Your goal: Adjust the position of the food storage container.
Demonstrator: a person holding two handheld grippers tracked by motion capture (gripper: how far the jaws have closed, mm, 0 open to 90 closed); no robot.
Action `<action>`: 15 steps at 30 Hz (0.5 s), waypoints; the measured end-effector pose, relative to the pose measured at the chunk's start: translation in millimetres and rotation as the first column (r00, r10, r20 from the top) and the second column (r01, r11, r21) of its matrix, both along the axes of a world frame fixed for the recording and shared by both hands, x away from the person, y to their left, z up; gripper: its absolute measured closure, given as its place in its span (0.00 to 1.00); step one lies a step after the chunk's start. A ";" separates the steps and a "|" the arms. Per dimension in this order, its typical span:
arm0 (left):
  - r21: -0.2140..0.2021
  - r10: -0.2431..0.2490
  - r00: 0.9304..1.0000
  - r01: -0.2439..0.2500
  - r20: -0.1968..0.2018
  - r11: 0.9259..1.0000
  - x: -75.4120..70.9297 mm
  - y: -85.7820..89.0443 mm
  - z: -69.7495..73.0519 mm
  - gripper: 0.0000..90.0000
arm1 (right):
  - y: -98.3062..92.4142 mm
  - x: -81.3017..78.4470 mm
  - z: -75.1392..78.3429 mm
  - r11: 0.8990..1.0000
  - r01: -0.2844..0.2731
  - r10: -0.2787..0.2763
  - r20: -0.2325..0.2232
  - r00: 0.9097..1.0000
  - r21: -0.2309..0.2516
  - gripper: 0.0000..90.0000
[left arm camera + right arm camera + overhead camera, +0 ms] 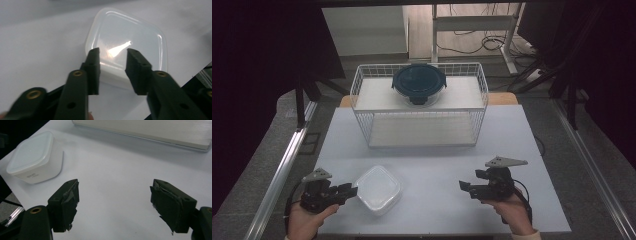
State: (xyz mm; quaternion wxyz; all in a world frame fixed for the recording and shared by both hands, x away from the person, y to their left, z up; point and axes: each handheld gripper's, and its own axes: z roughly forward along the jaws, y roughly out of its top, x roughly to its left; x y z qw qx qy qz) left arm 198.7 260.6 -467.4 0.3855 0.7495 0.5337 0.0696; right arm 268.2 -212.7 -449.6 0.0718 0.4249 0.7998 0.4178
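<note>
A white translucent square container with its lid on sits on the table near the front left. My left gripper is right at its left side, held by a hand. In the left gripper view the container lies just beyond the jaws; my left gripper has them apart, tips over the container's near corner, with no visible press on it. My right gripper rests at the front right, open and empty. In the right gripper view its jaws stand wide over bare table, the container off to the left.
A white wire basket stands at the back of the pale table. A round container with a dark blue lid sits on its upper shelf. The basket's base edges the top of the right gripper view. Dark floor surrounds the table.
</note>
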 end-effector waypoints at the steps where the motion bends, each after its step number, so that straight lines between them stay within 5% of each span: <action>1: 0.012 0.009 1.000 -0.009 -0.012 1.000 -1.9 0.6 -2.0 0.82 | -0.4 0.1 -0.3 1.000 0.001 -0.001 -0.001 1.000 0.001 0.25; 8: 0.038 0.036 0.994 -0.032 -0.103 0.999 -3.2 -0.6 -22.0 0.98 | -3.9 2.1 -1.2 1.000 0.011 -0.011 -0.002 1.000 0.002 0.25; 15: 0.022 0.021 0.986 -0.017 -0.166 1.000 3.2 -6.3 -36.9 1.00 | -4.6 3.5 -4.0 1.000 0.024 -0.024 -0.007 1.000 0.001 0.25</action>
